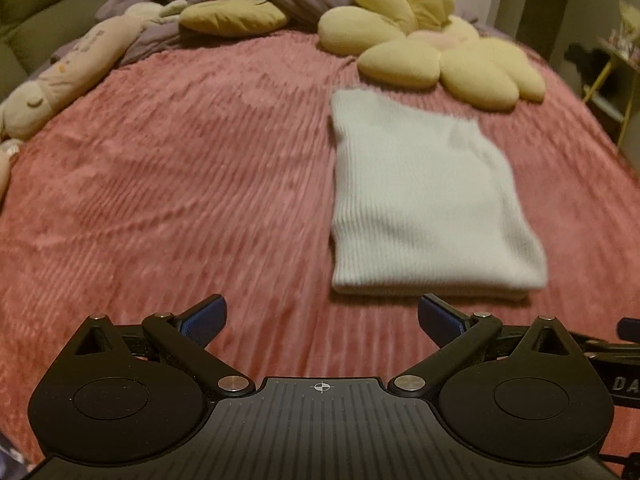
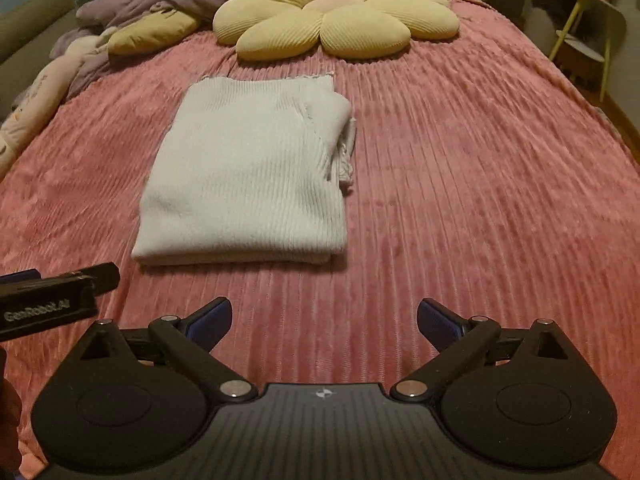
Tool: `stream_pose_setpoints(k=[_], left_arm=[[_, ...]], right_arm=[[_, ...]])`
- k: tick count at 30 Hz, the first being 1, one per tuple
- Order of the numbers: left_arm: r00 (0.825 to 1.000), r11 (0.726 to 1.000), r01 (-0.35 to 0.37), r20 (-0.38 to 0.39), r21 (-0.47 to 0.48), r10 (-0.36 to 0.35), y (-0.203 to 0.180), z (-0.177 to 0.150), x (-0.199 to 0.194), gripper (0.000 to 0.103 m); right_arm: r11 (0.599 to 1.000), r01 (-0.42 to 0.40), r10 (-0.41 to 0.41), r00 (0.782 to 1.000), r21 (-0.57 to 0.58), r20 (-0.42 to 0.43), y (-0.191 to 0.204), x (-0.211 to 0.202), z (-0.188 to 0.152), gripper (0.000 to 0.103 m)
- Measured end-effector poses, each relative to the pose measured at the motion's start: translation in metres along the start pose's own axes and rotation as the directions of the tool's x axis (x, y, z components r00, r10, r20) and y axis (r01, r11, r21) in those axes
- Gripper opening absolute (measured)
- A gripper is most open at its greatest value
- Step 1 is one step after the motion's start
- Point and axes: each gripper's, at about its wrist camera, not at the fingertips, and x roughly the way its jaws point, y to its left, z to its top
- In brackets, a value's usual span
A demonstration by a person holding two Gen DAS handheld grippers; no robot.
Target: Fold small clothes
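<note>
Left wrist view has the left gripper (image 1: pixel 322 320) hanging over the pink ribbed bedspread (image 1: pixel 180 184) with its blue pads spread wide and nothing between them. Same story for the right gripper (image 2: pixel 324 322): jaws wide apart, empty. The white ribbed knit top (image 2: pixel 248 176) is lying flat on the bedspread, roughly mid-bed, already folded into a tidy rectangle with a thick doubled edge facing the grippers. Its long axis runs away from both claws toward the head of the bed, where the yellow flower cushion (image 2: pixel 332 20) sits just past its far edge. Key bit for the next move: the top sits ahead and to the right of the left gripper, ahead and to the left of the right one, so it's basically between the two, near edge close to both. I'd guess neither hand is clearly nearer. On the right side of the top a loose flap of fabric sticks out a little, so that's probably the right gripper's job to tuck if another fold is coming.
</note>
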Motion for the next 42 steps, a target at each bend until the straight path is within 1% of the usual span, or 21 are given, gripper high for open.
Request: stream_pose_setpoints(k=[1,3,6,8,11,19,42], left_arm=[[1.000,1.000,0.012,0.001,-0.009,-0.012,0.002,0.002,-0.002,0.103],[1.000,1.000,0.022,-0.019,-0.016,-0.022,0.002,0.007,-0.005,0.103],[0.998,1.000,0.002,-0.057,0.003,-0.002,0.000,0.012,-0.007,0.103],[0.998,1.000,-0.012,-0.068,0.012,0.013,-0.001,0.011,-0.007,0.103],[0.997,1.000,-0.006,-0.080,0.010,0.006,0.000,0.011,-0.008,0.103],[0.995,0.997,-0.041,-0.089,0.071,0.047,-0.010,0.007,-0.010,0.103],[0.992,0.995,-0.050,-0.107,0.081,0.059,-0.012,0.007,-0.011,0.103]], right_arm=[[1.000,0.010,-0.010,1.000,-0.014,-0.006,0.002,-0.003,0.003,0.099],[0.999,0.027,-0.027,1.000,-0.042,0.001,0.007,-0.010,0.008,0.099],[0.997,0.031,-0.030,0.999,-0.064,0.018,0.014,-0.019,0.013,0.099],[0.997,0.035,-0.034,0.999,-0.064,0.018,0.016,-0.022,0.015,0.099],[0.998,0.027,-0.026,1.000,-0.056,0.015,0.016,-0.027,0.017,0.099],[0.997,0.055,-0.056,0.998,-0.047,-0.002,0.016,-0.028,0.016,0.099],[0.998,0.045,-0.045,0.999,-0.033,-0.014,0.014,-0.029,0.016,0.099]])
